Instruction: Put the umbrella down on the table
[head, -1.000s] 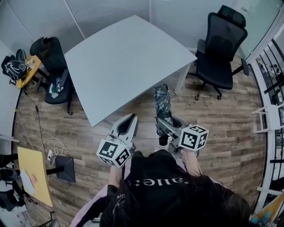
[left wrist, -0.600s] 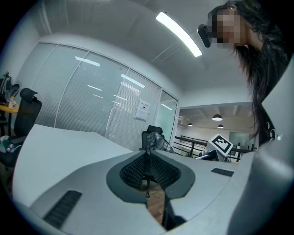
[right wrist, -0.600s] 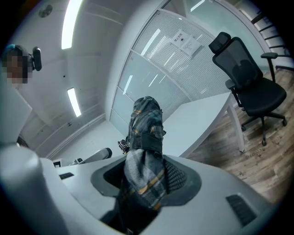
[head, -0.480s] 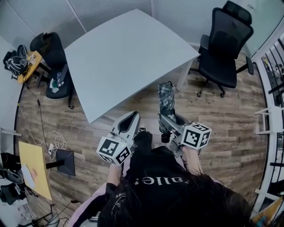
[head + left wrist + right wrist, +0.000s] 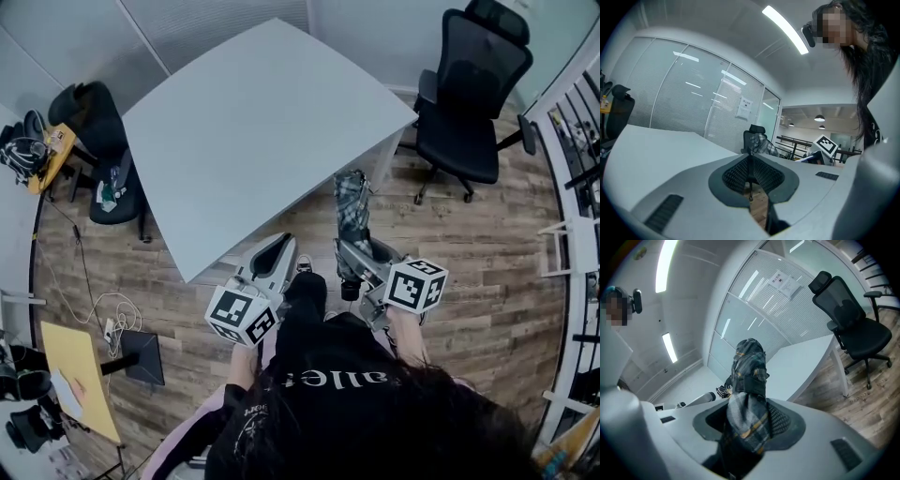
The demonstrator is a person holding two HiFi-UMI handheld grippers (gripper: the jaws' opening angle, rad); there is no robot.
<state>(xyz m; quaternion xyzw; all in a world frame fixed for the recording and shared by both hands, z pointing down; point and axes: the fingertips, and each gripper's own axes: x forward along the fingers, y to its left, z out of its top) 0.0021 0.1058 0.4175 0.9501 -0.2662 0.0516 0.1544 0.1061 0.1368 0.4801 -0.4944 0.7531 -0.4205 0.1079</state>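
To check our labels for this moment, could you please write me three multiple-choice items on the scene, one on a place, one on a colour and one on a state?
1. Where is the umbrella?
A. In the right tongs, over the floor beside the table.
B. Flat on the table.
C. On a chair.

2. Its fabric is:
A. plain red.
B. dark plaid.
C. white.

3. The left tongs are:
A. wide open.
B. gripping the umbrella.
C. shut and empty.

Answers:
1 A, the head view shows it held off the table edge.
2 B, checked cloth shows in the right gripper view.
3 C, their pads meet with nothing between.
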